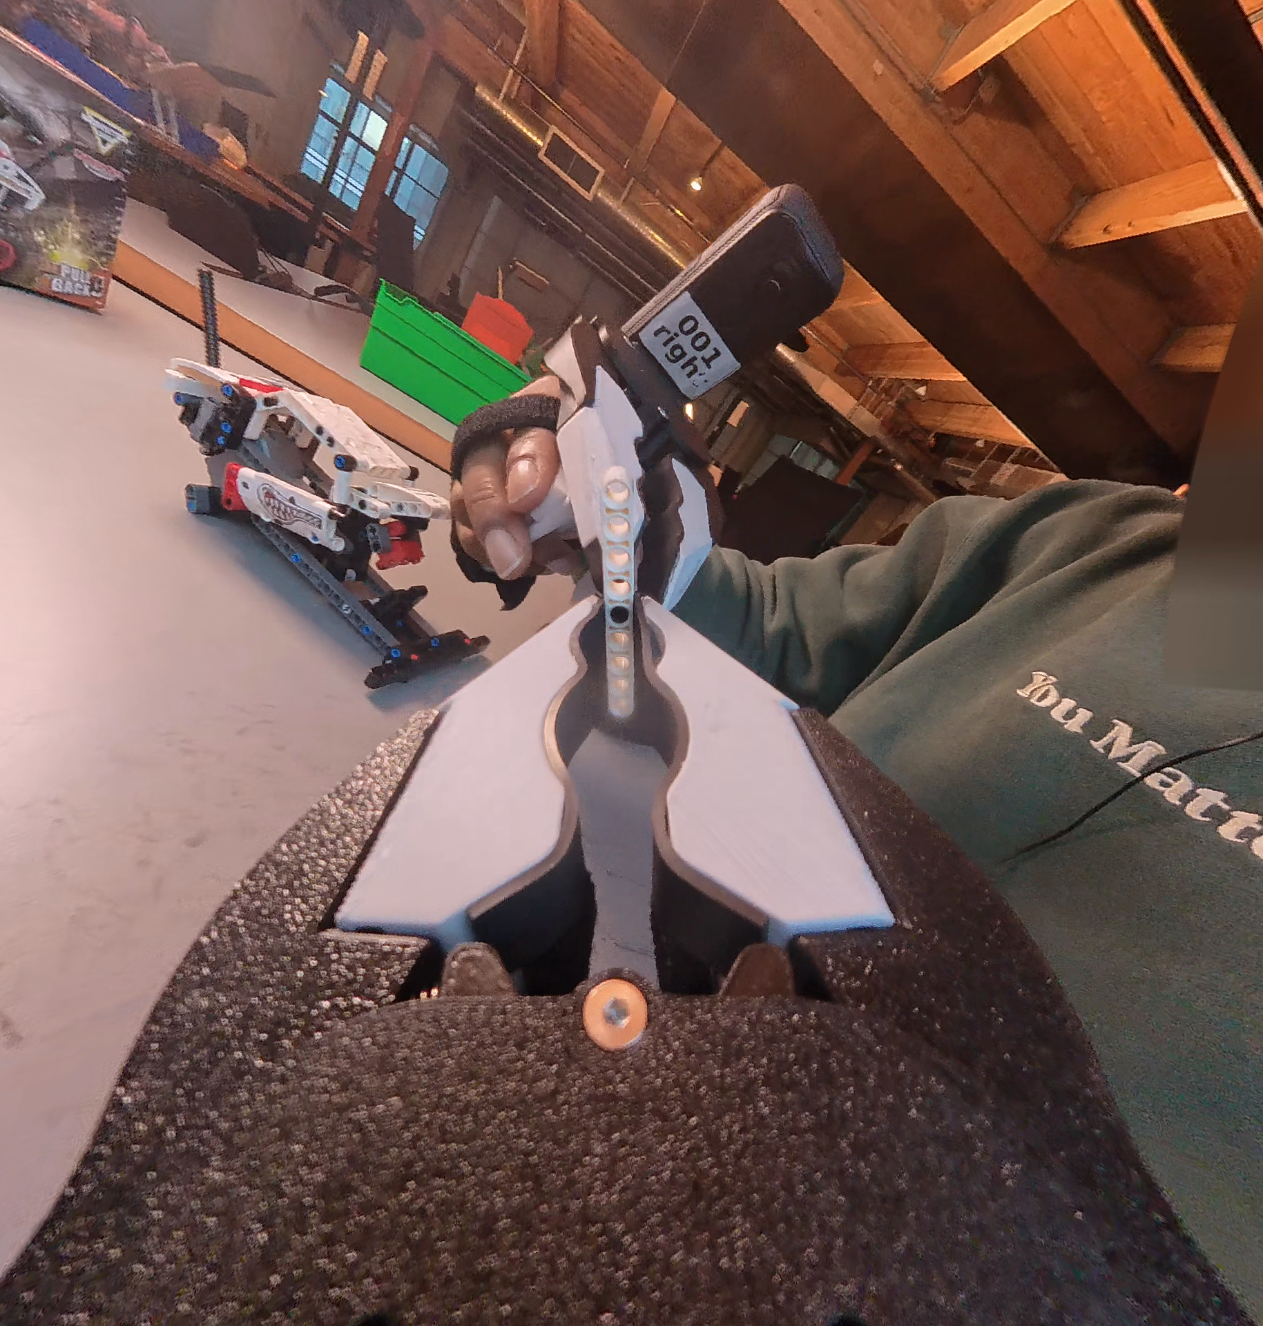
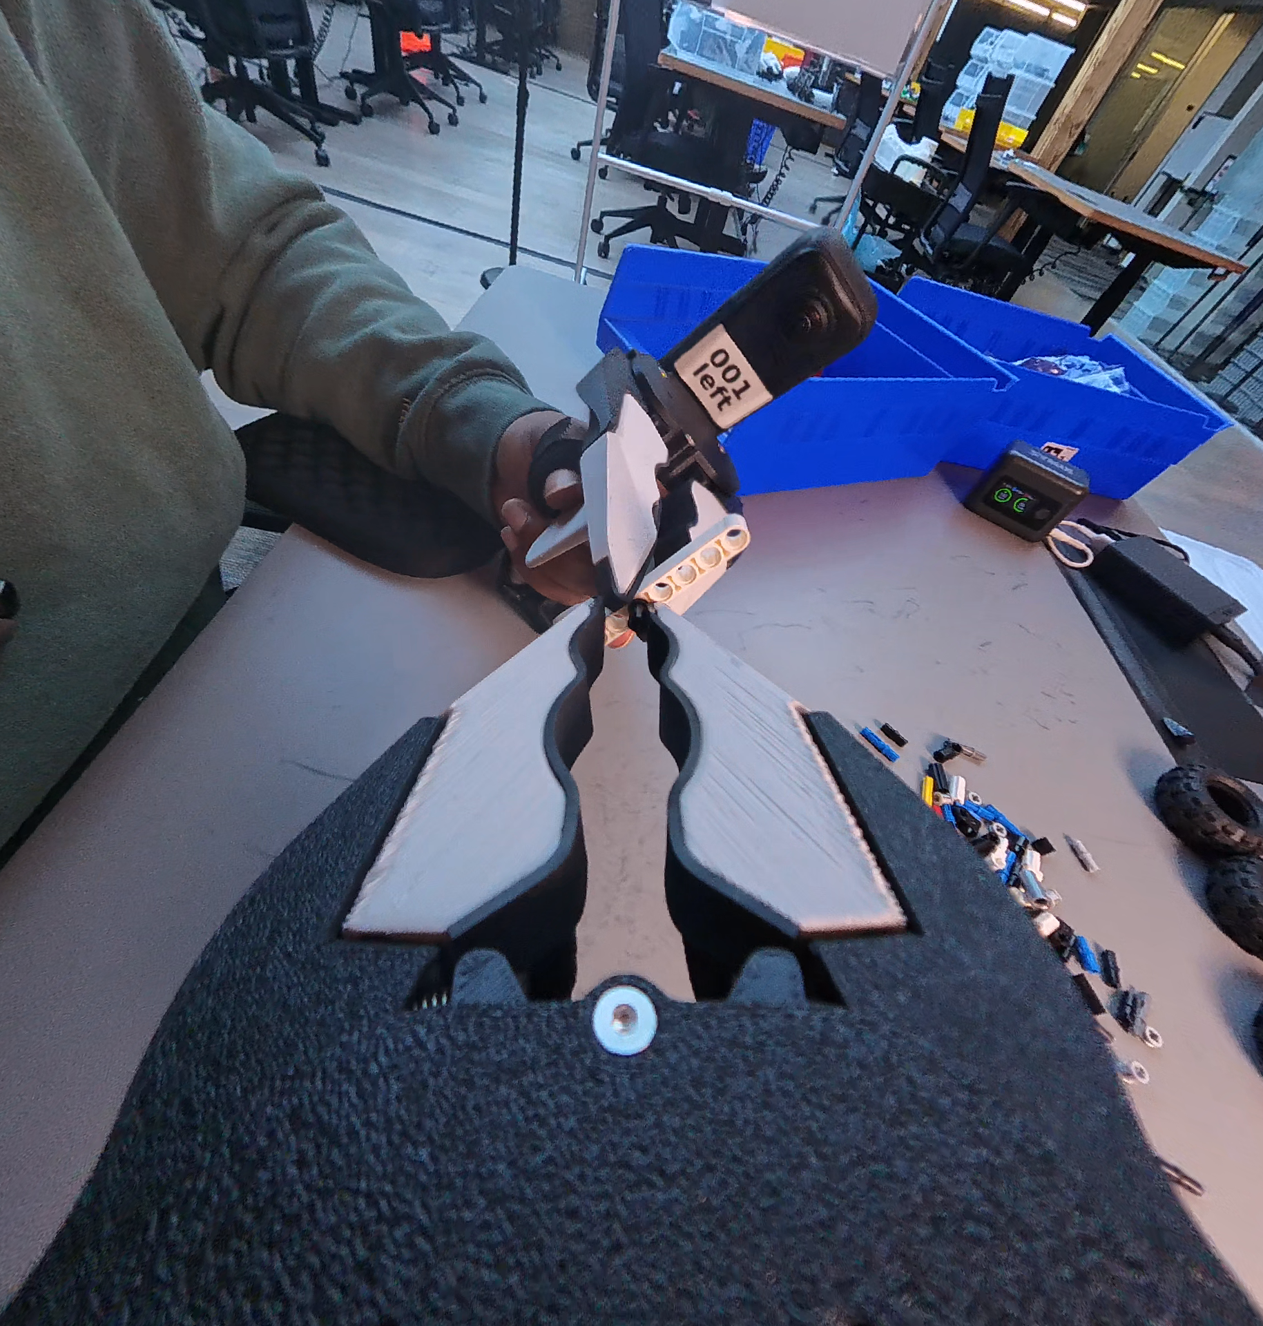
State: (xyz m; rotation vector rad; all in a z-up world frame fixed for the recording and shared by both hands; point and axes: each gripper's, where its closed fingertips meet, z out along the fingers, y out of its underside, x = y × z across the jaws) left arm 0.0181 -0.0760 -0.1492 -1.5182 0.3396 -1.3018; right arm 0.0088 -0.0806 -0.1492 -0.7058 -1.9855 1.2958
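Observation:
My left gripper (image 1: pixel 616 614) is shut on a white beam with a row of holes (image 1: pixel 620 531), which stands upright between its tips. In the right wrist view the left gripper (image 2: pixel 625 592) holds that beam (image 2: pixel 696 563) above the table. My right gripper (image 2: pixel 625 616) is nearly closed on a small black pin (image 2: pixel 637 610) at a hole near the beam's lower end. The pin shows as a black dot in the beam (image 1: pixel 617 616). The right gripper (image 1: pixel 617 595), held by a hand (image 1: pixel 503 502), meets the beam from the far side.
A part-built white, red and grey toy truck (image 1: pixel 305 495) lies on the grey table (image 1: pixel 112 717), with its picture box (image 1: pixel 33 179), a green bin (image 1: pixel 434 344) and a red bin (image 1: pixel 499 323) behind. Blue bins (image 2: pixel 829 402), a small screen device (image 2: pixel 1026 499), loose small parts (image 2: pixel 994 825) and black tyres (image 2: pixel 1213 807) lie to the right. The grippers are tip to tip, or close to it.

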